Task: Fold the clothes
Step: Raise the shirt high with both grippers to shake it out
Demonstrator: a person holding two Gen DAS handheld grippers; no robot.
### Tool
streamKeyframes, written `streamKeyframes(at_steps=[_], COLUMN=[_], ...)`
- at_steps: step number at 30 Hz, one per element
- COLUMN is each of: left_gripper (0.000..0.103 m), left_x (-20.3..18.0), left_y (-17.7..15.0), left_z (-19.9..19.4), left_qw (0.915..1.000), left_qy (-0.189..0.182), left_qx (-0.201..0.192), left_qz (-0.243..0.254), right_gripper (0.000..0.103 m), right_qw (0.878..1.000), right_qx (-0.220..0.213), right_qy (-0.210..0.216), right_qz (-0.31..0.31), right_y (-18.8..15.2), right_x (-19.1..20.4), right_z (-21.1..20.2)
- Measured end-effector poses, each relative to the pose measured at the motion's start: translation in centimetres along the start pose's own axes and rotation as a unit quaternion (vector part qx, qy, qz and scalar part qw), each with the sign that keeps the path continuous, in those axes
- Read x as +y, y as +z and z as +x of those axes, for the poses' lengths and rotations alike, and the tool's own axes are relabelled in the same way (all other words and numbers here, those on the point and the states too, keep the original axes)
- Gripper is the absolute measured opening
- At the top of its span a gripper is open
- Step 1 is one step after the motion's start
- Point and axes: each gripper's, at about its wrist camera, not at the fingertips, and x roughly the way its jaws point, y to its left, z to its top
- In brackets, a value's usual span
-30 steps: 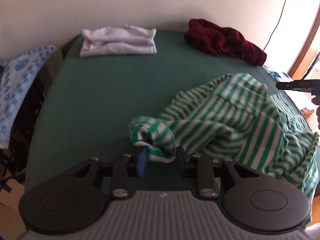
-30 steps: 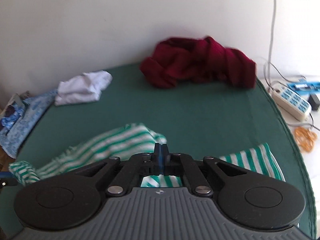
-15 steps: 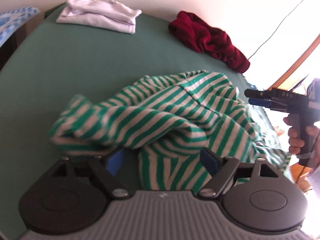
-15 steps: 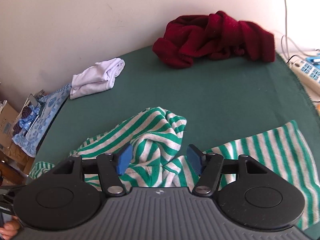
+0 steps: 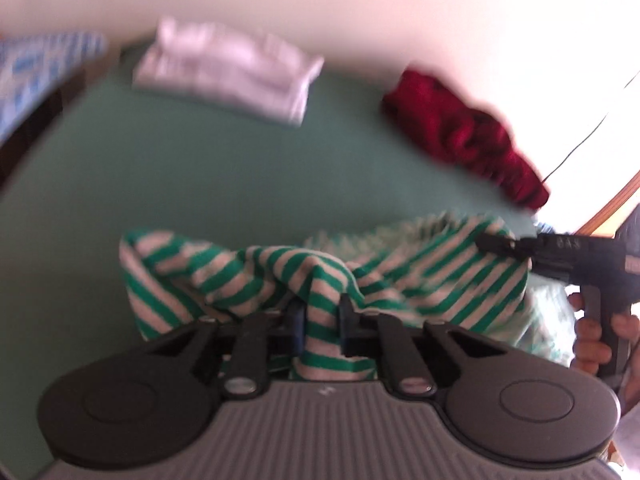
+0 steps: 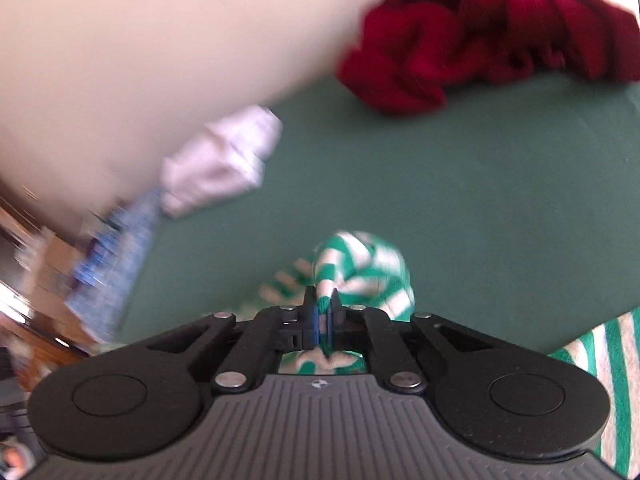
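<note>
Between the left gripper's (image 5: 322, 330) blue pads: a fold of the green-and-white striped garment (image 5: 400, 276), jaws closing onto it, cloth pinched. Right gripper (image 6: 323, 318) clenched on a thin twist of the same striped knit, pads nearly meeting. Garment bunched on the green table cover (image 6: 480, 184), partly hidden under both gripper bodies; a striped corner is cut off at the right wrist view's lower right. Only the left wrist view shows the right gripper from the side, with the person's hand (image 5: 600, 340) on its grip. Both views motion-blurred: folded white cloth (image 5: 228, 68) and crumpled dark red garment (image 6: 492, 32) by the wall lack detail; blue-patterned fabric (image 6: 112, 256) off the table's left edge is a smear.
</note>
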Motion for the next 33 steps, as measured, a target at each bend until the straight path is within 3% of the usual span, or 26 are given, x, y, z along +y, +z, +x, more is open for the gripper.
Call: streamKeyframes(at_steps=[3,6,11,15,18,21,25,28,30,33], left_gripper=[0.008,0.008,0.008,0.008,0.009,0.009,0.009,0.010,0.010,0.011], left_x=[-1.8,-4.3,-8.6,-11.3,-13.4,-14.7,-15.8,-16.1,-16.1,-16.0], left_y=[4.0,7.6,12.5,15.6,17.1,18.4,19.1,19.0,18.5,17.7], left_z=[-6.1,-13.1,-24.5,-32.6,-37.0,-40.6,-43.9,-44.5,-44.2,-43.3], left_qw=[0.9958,0.9803,0.9358,0.8899,0.8577,0.8401,0.8174,0.8115,0.8124,0.8251], left_qy=[-0.032,-0.058,-0.076,-0.072,-0.046,-0.035,-0.008,0.003,0.009,0.020], left_qx=[-0.079,-0.167,-0.298,-0.386,-0.437,-0.466,-0.498,-0.500,-0.496,-0.473], left_qz=[0.033,0.088,0.172,0.231,0.267,0.276,0.290,0.302,0.307,0.309], right_gripper=[0.004,0.004,0.004,0.004,0.004,0.003,0.003,0.003,0.003,0.003], right_qw=[0.996,0.980,0.933,0.886,0.851,0.825,0.812,0.807,0.811,0.825], right_qx=[-0.069,-0.159,-0.313,-0.417,-0.481,-0.520,-0.539,-0.549,-0.542,-0.519], right_qy=[0.054,0.089,0.106,0.084,0.070,0.056,0.024,0.040,0.015,0.019], right_qz=[-0.026,-0.075,-0.145,-0.184,-0.199,-0.212,-0.222,-0.212,-0.220,-0.224], right_y=[2.6,5.4,7.9,8.3,7.9,7.4,7.2,7.4,7.9,7.8], right_x=[3.9,9.1,18.1,25.0,29.5,33.0,35.0,35.1,35.3,34.7], right_z=[-6.4,-14.3,-27.1,-34.4,-38.3,-40.5,-42.6,-43.4,-42.4,-41.5])
